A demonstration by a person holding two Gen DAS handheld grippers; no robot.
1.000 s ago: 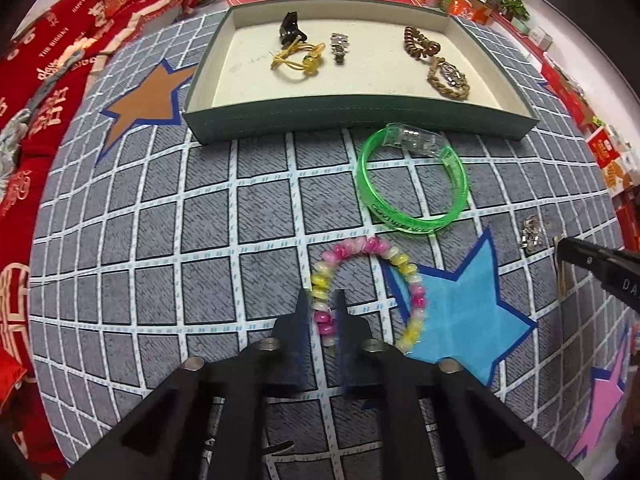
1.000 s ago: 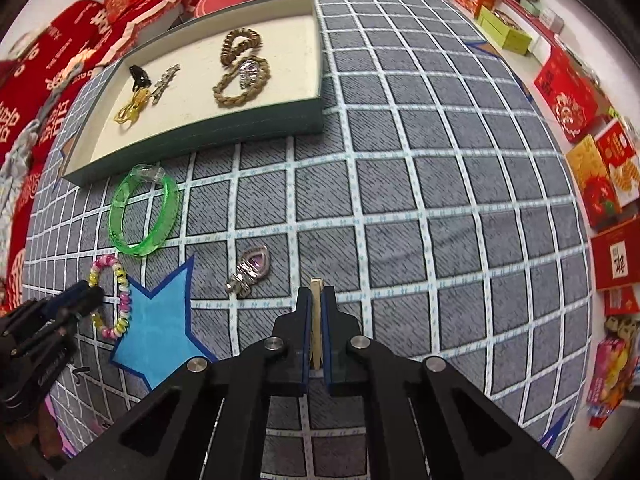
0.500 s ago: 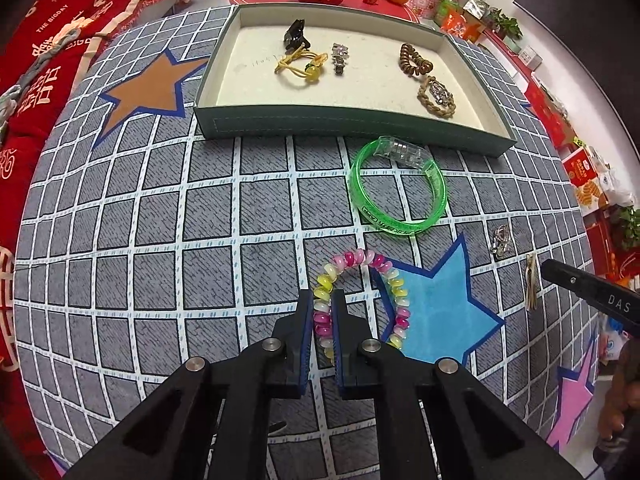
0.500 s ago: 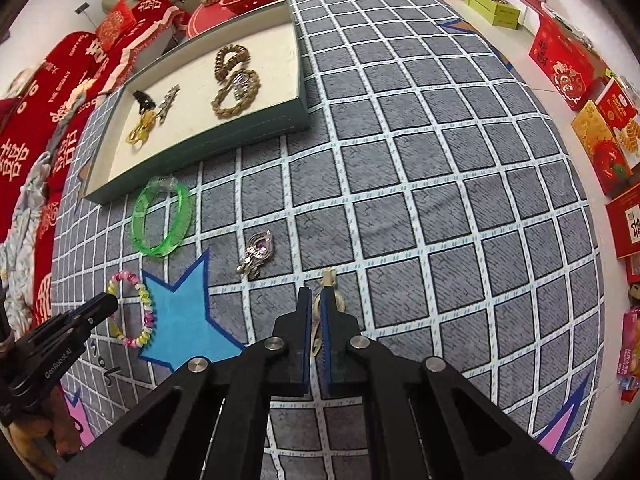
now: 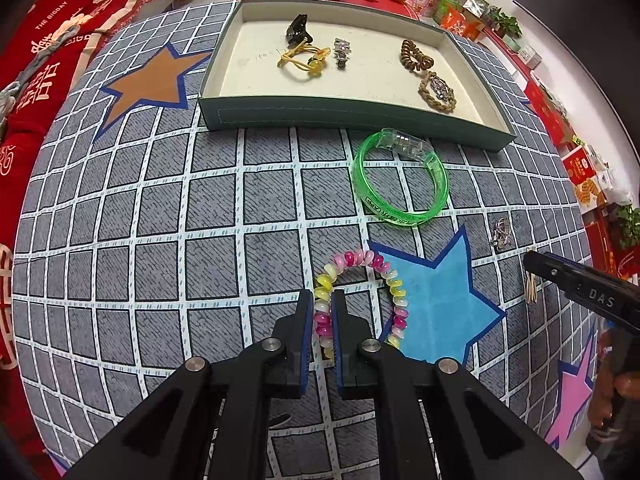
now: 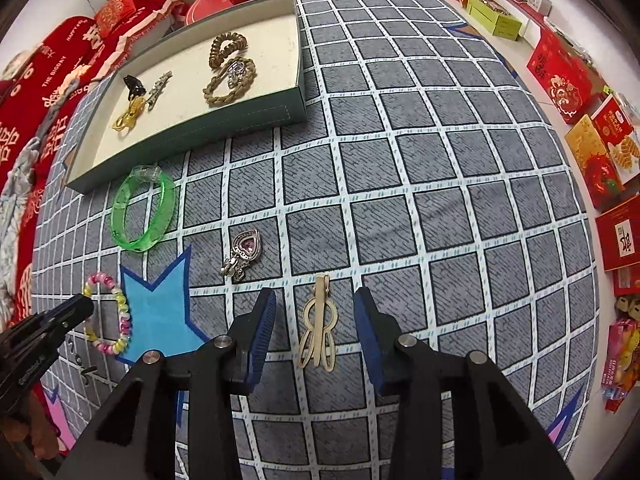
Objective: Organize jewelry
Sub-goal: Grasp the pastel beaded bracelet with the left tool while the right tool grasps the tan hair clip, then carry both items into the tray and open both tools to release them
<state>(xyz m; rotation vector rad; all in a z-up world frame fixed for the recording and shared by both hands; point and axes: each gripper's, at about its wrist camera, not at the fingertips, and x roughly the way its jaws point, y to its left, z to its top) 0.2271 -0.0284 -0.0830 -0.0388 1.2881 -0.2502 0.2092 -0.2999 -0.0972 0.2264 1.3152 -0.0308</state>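
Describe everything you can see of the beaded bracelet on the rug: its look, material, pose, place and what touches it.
The beaded bracelet is a loop of glossy, rounded beads in pink, yellow and white, seemingly plastic or glass. It lies on the checked rug, its right side over the edge of the blue star. The left gripper has closed its blue-padded fingers on the loop's left side. The green bangle lies apart from it, nearer the tray.

Tray (image 5: pixel 352 114) at twelve o'clock on the rug (image 5: pixel 160 220); bangle (image 5: pixel 400 184) just before it, beads (image 5: pixel 360 300) nearer, pendant (image 6: pixel 245 254) and clip (image 6: pixel 318 324) toward three.
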